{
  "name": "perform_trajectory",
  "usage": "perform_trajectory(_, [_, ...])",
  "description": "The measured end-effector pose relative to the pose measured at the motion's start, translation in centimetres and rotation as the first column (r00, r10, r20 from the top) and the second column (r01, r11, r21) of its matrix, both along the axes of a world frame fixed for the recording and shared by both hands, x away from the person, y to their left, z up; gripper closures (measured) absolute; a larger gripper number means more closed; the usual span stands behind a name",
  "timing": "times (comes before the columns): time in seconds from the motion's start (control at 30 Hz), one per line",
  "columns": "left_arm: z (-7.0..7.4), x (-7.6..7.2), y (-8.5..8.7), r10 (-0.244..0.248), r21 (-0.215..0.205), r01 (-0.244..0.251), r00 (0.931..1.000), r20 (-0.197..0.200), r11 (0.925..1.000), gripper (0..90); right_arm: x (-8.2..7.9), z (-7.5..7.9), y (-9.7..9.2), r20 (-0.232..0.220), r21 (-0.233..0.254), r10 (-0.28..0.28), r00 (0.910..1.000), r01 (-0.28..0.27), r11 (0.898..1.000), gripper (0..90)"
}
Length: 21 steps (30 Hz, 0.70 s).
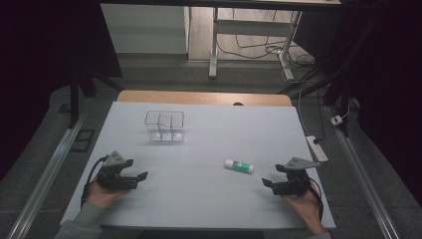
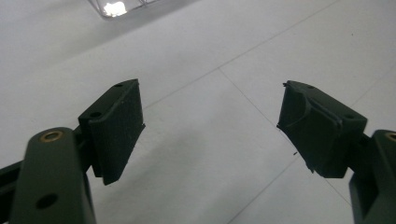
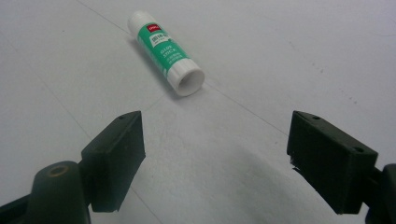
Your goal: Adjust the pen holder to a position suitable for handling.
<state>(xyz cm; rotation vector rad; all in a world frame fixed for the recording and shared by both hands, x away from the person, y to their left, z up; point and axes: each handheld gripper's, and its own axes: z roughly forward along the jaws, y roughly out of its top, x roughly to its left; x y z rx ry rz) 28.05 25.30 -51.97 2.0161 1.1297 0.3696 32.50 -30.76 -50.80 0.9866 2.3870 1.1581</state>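
Glue stick (image 1: 239, 166) lies on its side on the white surface (image 1: 199, 144), right of centre, between the two grippers but much nearer the right one; green label, white cap and base; label print too small to read from the high view, partly legible in the right gripper view (image 3: 166, 52).

Right gripper (image 1: 271, 182) sits low at the near right edge, fingers (image 3: 116, 156) apart, nothing between them; glue stick lies ahead of them, not touching.

Left gripper (image 1: 141, 175) sits at the near left, fingers (image 2: 116, 126) spread wide over bare surface, gripping nothing.

Clear divided organizer (image 1: 165, 126) stands toward the far left-centre; walls see-through, so inner partitions hard to trace; contents cannot be made out; only its corner shows, cut off, at the top edge of the left gripper view (image 2: 116, 7).

Forearms cut off at the bottom edge; room beyond the surface dark.
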Motion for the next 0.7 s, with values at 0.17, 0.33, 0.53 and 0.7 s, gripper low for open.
perform_trajectory(0.17, [0.1, 0.6, 0.3, 0.008, -0.009, -0.008, 1.0, -0.004, 0.9999, 24.9, 0.0, 0.0, 0.0, 0.0, -0.001, -0.001, 1.0, 0.001, 1.0, 18.9])
perform_trajectory(0.33, [0.3, 1.4, 0.3, 0.016, 0.007, -0.016, 0.9999, -0.002, 0.9998, 27.1, 0.0, 0.0, 0.0, -0.005, -0.006, 0.002, 1.0, -0.002, 1.0, 19.1])
perform_trajectory(0.53, [0.5, 2.3, 0.2, 0.027, 0.011, -0.027, 0.9996, -0.001, 0.9996, 28.6, 0.1, -0.1, 0.0, -0.007, -0.004, 0.002, 1.0, -0.002, 1.0, 19.2])
perform_trajectory(0.7, [0.5, 3.0, 0.1, 0.027, 0.019, -0.027, 0.9996, -0.005, 0.9995, 31.1, 0.1, -0.1, 0.0, -0.007, 0.005, 0.006, 1.0, -0.006, 1.0, 19.3])
